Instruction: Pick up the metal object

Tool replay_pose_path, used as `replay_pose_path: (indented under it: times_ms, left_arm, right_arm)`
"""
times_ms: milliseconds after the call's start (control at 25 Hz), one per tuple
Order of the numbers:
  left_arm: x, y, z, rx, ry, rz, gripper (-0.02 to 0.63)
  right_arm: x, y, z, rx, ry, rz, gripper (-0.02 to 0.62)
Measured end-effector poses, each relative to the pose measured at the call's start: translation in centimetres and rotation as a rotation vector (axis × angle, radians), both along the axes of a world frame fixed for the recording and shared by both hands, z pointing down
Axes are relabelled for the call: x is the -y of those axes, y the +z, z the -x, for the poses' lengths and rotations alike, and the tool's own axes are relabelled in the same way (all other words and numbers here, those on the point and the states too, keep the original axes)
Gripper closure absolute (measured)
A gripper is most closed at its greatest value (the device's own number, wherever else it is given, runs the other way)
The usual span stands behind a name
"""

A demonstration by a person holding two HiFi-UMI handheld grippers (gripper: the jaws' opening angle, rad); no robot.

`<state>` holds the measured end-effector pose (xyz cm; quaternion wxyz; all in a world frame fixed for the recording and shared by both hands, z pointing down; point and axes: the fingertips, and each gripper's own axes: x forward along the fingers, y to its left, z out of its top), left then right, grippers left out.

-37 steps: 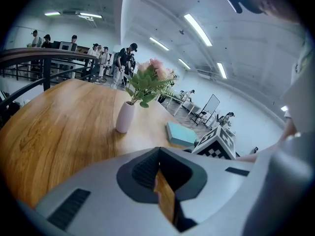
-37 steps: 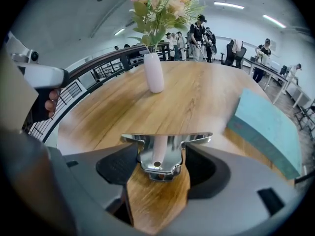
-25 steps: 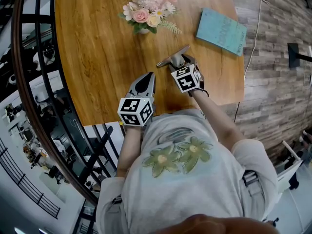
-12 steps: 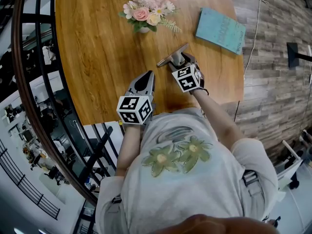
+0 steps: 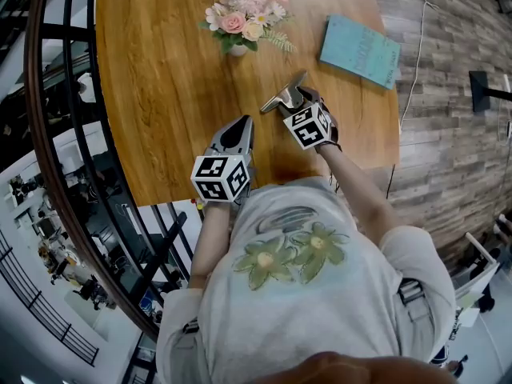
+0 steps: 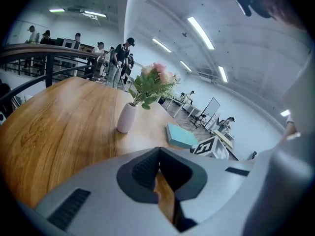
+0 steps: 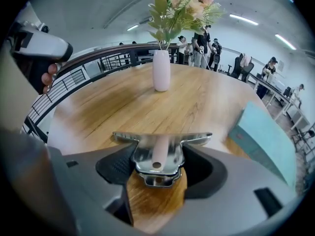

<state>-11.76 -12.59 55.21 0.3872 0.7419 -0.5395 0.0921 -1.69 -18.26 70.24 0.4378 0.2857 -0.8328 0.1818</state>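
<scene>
The metal object (image 7: 160, 154) is a shiny steel clip with a long flat bar across its far end. My right gripper (image 7: 156, 163) is shut on it, the black pads pressed against both sides. In the head view the metal object (image 5: 282, 95) juts out beyond the right gripper (image 5: 294, 102), a little above the round wooden table (image 5: 160, 94). My left gripper (image 5: 237, 131) hovers by the table's near edge, and in its own view the left gripper (image 6: 158, 173) is shut with nothing between the jaws.
A white vase of pink flowers (image 5: 246, 14) stands at the table's far middle. A teal book (image 5: 359, 51) lies at the far right. A black curved railing (image 5: 56, 174) runs along the left. A wood-plank wall (image 5: 448, 118) is at the right.
The right gripper has tilted and lifted the metal object slightly, nudging to the right. The left gripper has stayed where it was.
</scene>
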Motion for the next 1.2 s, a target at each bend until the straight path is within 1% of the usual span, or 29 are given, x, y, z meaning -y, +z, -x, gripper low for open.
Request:
replay_pose_path:
  times_ms: [240, 440, 1200]
  left_arm:
    - [-0.1, -0.4, 0.2, 0.005, 0.004, -0.009, 0.592]
    - [-0.3, -0.6, 0.3, 0.000, 0.002, -0.010, 0.592]
    - [-2.4, -2.5, 0.7, 0.032, 0.016, -0.052, 0.592]
  right_arm:
    - [-0.3, -0.8, -0.2, 0.009, 0.004, 0.002, 0.302]
    - [-0.5, -1.9, -0.4, 0.026, 0.013, -0.018, 0.302]
    - [-3.1, -6.8, -1.1, 0.090, 0.006, -0.090, 0.302]
